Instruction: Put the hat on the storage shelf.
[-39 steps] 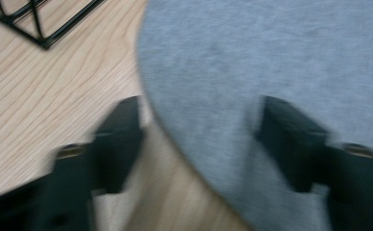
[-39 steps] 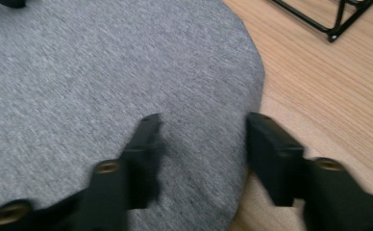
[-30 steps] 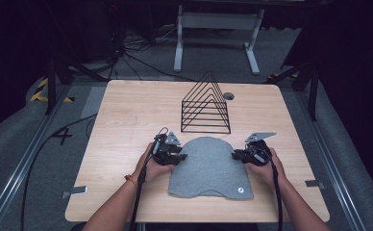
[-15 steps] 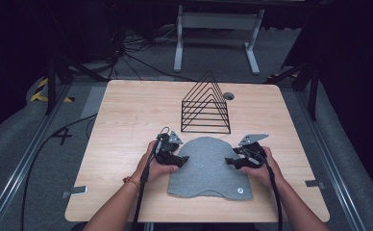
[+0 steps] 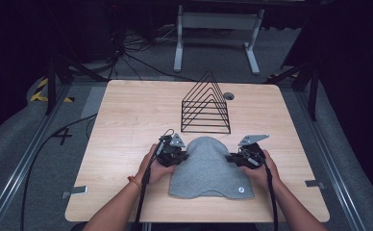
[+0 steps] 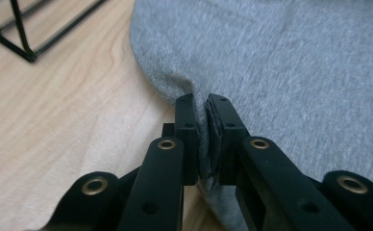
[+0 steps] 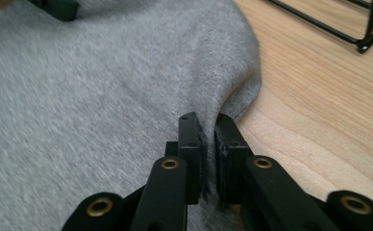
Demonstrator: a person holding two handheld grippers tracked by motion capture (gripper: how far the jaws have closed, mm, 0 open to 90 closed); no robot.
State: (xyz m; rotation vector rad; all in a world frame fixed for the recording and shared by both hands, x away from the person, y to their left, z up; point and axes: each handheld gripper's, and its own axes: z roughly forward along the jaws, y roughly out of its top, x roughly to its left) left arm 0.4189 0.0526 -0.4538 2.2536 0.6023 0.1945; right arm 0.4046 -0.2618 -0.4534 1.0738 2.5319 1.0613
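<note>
One beanie (image 5: pixel 207 168), two tools clamping; one rack (image 5: pixel 206 106)

We see a plain heather-grey beanie (image 5: pixel 208 166), our black grippers, a black wire rack (image 5: pixel 206 106), a pale wood-grain table (image 5: pixel 127 120), dark surroundings

Right claw (image 5: pixel 232 158) moved inward along grey beanie (image 5: pixel 208 166) edge; cloth bunched between claws.

The hat (image 5: pixel 208 166) lies near the table's (image 5: pixel 127 120) front edge — the wire rack (image 5: pixel 206 106) just behind it, perhaps touching.
</note>
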